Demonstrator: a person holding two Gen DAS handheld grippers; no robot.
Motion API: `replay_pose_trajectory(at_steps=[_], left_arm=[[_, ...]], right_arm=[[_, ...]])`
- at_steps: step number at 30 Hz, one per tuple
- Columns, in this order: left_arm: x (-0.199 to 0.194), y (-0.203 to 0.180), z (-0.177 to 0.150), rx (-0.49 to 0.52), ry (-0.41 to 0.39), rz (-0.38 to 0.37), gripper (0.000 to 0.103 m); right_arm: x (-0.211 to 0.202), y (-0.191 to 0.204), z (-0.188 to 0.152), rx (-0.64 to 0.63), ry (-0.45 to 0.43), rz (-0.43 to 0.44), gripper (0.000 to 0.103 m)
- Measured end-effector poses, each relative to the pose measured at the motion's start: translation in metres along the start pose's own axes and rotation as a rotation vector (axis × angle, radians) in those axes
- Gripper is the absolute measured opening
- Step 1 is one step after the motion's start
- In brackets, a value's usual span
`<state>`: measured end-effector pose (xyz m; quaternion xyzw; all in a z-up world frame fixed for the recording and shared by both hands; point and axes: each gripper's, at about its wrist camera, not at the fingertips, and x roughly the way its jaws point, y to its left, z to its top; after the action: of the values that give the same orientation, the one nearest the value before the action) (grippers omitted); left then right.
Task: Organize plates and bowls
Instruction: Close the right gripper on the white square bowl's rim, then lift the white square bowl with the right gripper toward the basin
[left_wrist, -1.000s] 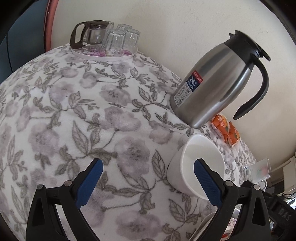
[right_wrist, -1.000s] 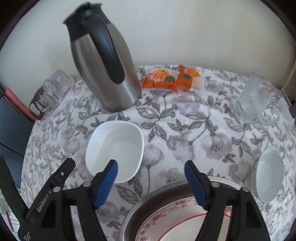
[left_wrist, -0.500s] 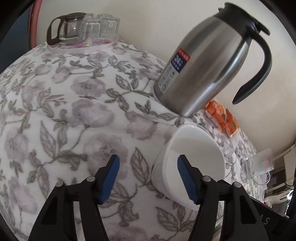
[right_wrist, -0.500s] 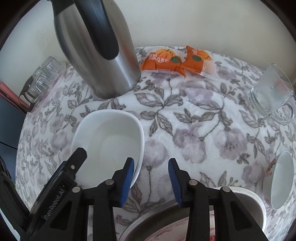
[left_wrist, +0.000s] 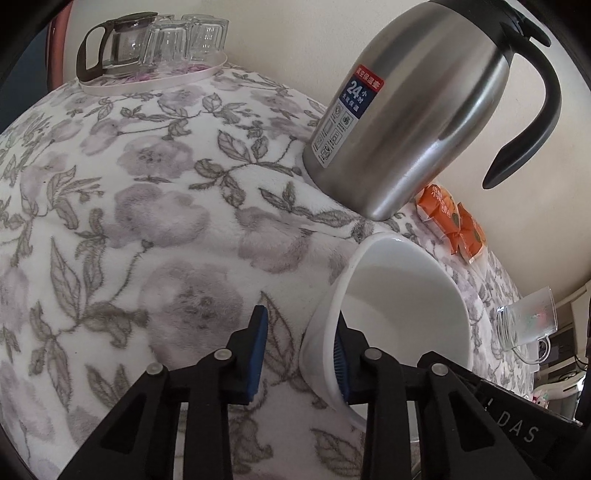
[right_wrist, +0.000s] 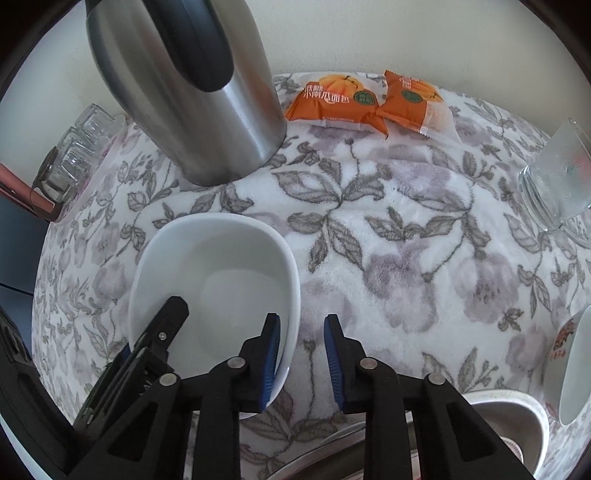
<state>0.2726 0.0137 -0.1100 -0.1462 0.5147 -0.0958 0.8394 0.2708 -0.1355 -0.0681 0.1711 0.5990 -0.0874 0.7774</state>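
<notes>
Item: white bowl (right_wrist: 221, 280), deep, plain, upright on the flower-print surface (left_wrist: 155, 206), just in front of the steel thermal jug (left_wrist: 410, 110). Both grippers worked this one bowl from opposite sides of its rim.

Left gripper (left_wrist: 299, 354): fingers partly spread and straddling the bowl's near wall, one blue pad inside the bowl and lying against the wall, the other outside and apart from it. Not yet pinching.

Right gripper (right_wrist: 301, 358): fingers likewise partly spread over the opposite wall, one pad inside, one outside over the cloth. A gap showed on the outer side; whether the inner pad touched could not be told.

Step in hand, as judged: seating both grips on the rim before lifting the bowl toward the stack.

Handling notes:
- Glazed ware is likely slippery. Pads should sit deep over the rim, not on its lip.
- Closing both grippers evenly would keep the bowl from tipping or sliding on the soft cloth.
- The lift should go straight up, since the jug stood near the bowl's far side.

Nearby: metal basin (right_wrist: 509, 417) at the near edge of the right view, with patterned ware in it; second small bowl (right_wrist: 576, 373) at far right; two orange snack packets (right_wrist: 369, 99); glass mug (right_wrist: 554, 177); tray of glasses with a glass teapot (left_wrist: 155, 48), well apart.
</notes>
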Motion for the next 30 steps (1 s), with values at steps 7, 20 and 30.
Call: replay_pose_trajectory(at_steps=[7, 20, 30], left_arm=[[0.0, -0.003, 0.0, 0.016, 0.004, -0.035, 0.016], [-0.009, -0.001, 0.0, 0.026, 0.011, -0.06, 0.012], [-0.055, -0.023, 0.007, 0.075, -0.029, -0.099, 0.012]], right_arm=[[0.005, 0.005, 0.003, 0.012, 0.009, 0.002, 0.016], [-0.007, 0.005, -0.004, 0.009, -0.002, 0.038, 0.01], [-0.058, -0.004, -0.013, 0.02, -0.09, 0.068, 0.01]])
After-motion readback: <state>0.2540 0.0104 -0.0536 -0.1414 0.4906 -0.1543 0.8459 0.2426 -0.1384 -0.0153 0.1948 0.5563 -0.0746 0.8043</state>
